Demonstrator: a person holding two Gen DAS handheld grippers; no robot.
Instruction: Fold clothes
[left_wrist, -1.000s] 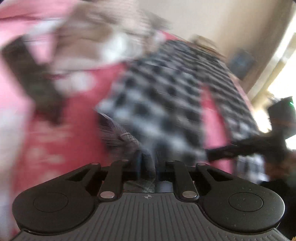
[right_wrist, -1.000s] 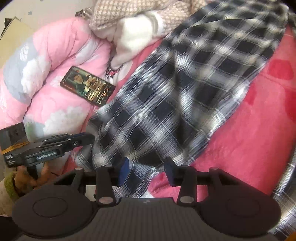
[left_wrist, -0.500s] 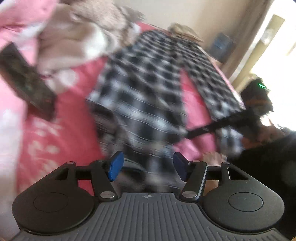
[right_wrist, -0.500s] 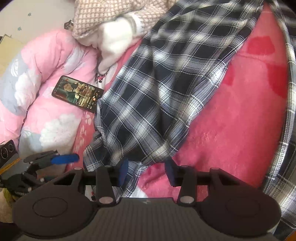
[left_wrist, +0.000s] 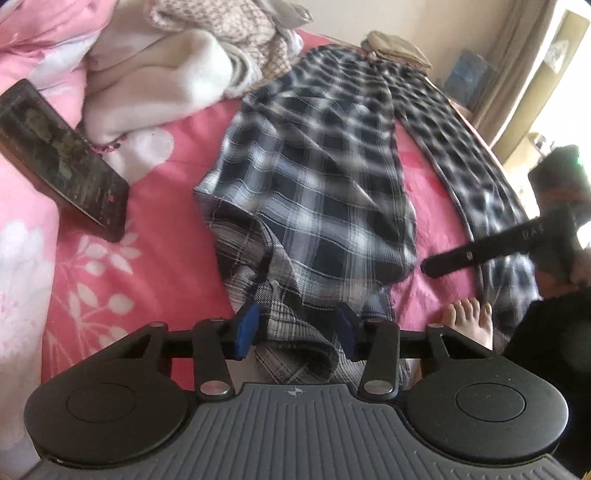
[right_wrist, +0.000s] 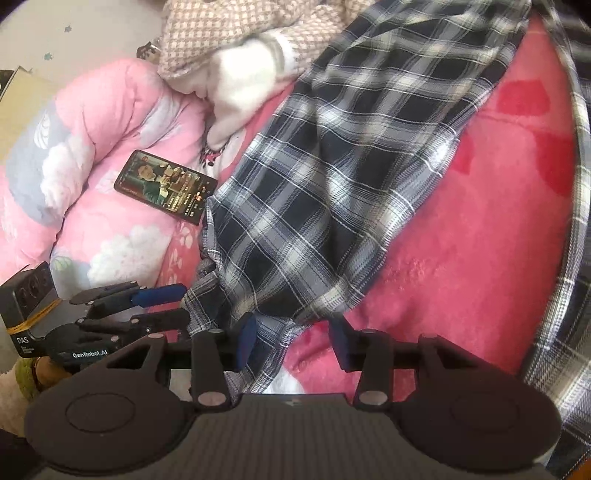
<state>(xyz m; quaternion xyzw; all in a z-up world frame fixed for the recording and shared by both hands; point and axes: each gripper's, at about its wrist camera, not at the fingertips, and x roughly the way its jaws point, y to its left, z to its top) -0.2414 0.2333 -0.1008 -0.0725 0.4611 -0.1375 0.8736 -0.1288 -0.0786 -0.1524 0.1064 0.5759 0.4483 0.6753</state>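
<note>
We see the dark blue and white plaid cotton trousers (left_wrist: 317, 173) spread along the pink fleece bed cover (right_wrist: 472, 258), with 1 leg lying flat and straight, and we think this is so that it can be folded over cleanly. The near end of this leg is bunched and partly turned over, so it does not lie smooth yet.

Our left gripper (left_wrist: 297, 325) points down at this bunched end. Its jaws have just been closing a little, and the crumpled fabric sits between the blue pads (left_wrist: 246, 325), but we do not see them press on it, so we judge it as released. In the right wrist view its fingers reach in from the left side toward the cloth edge.

Our right gripper (right_wrist: 291, 339) is tilted down over the same end, just beside the hem. Its jaws stand apart; 1 pad is at the fabric edge and the other over the bare bed cover, so it grasps nothing.

A black smartphone with a lit screen (right_wrist: 164, 186) lies near the trousers, beside a white and beige knitted sweater (right_wrist: 236, 62). A bare foot (left_wrist: 469, 321) rests on the bed.
</note>
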